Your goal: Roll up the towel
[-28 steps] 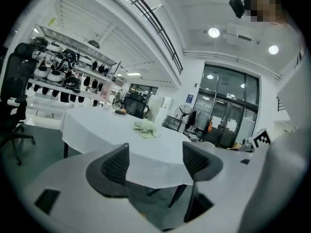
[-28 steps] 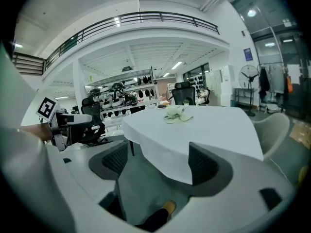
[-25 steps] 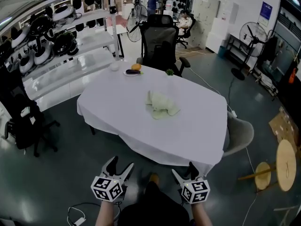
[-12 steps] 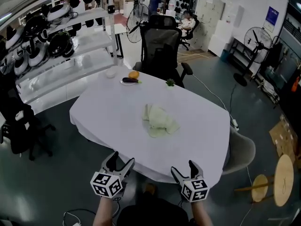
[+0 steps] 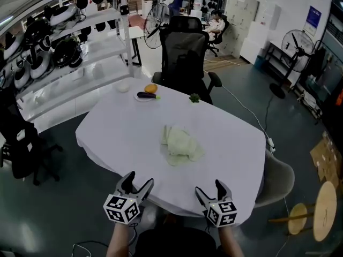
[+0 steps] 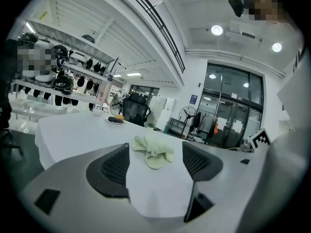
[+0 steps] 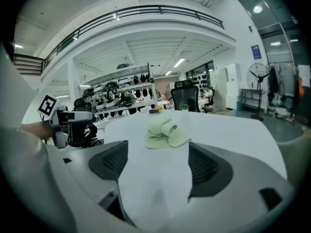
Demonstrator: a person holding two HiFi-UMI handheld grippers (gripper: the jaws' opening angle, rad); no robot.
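Whole rig is closer in: left gripper and right gripper now reach the tabletop's near edge, no longer well short of it over the floor. Towel sits nearer them.

The towel at centre frame is soft, pale-green cloth, probably terry, though the weave is too small to be sure. The table wears a white cloth, matt and smooth. The floor at lower left is dark and glossy. The left gripper and right gripper have matt grey plastic bodies with dark, finely ribbed pads. The round stool at lower right looks wooden.
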